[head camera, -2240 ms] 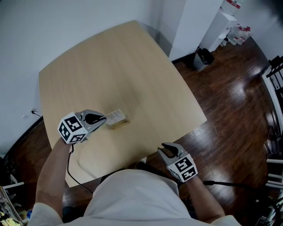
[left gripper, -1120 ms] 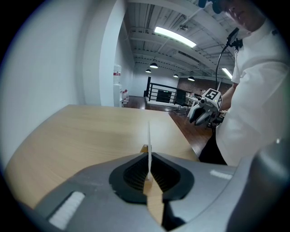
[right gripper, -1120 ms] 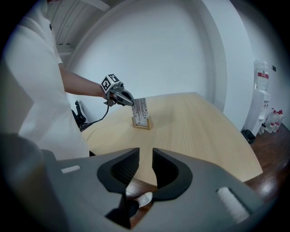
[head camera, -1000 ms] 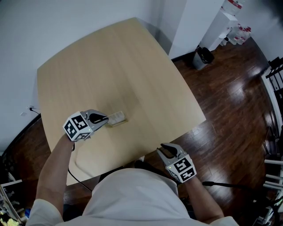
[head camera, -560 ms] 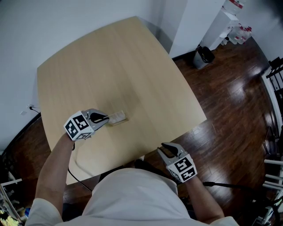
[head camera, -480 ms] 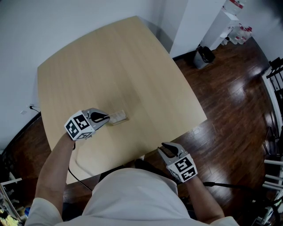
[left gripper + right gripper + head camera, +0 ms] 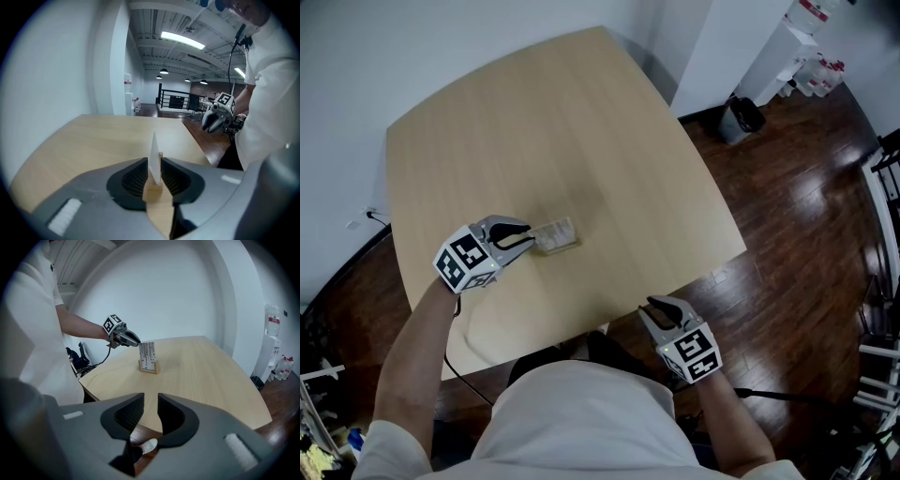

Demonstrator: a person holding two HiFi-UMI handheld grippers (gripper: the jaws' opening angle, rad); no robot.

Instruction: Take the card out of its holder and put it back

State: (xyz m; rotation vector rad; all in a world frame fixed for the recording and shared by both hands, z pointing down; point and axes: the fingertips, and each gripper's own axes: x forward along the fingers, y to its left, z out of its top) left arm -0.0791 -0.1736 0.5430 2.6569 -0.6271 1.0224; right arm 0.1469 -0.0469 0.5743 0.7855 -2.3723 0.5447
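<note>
A white card (image 7: 154, 157) stands upright in its small wooden holder (image 7: 153, 190) on the table (image 7: 581, 122). My left gripper (image 7: 153, 171) straddles the card edge-on. Its jaws have just been opening, and a thin gap shows on each side of the card, so the pads no longer press on it. From the head view the left gripper (image 7: 528, 237) sits just left of the card (image 7: 555, 231). My right gripper (image 7: 659, 305) hangs open and empty off the table's near edge, facing the card (image 7: 146, 352) and the holder (image 7: 148, 367) from a distance.
Dark wooden floor surrounds the pale table. A black bin (image 7: 743, 119) and a white water dispenser (image 7: 787, 47) stand at the far right by the wall. A black cable (image 7: 455, 328) runs along the table's left near edge under my left arm.
The card, held higher and tilted over the holder earlier, now sits upright in it. The left jaws have parted from the card. The right gripper has stayed where it was.
</note>
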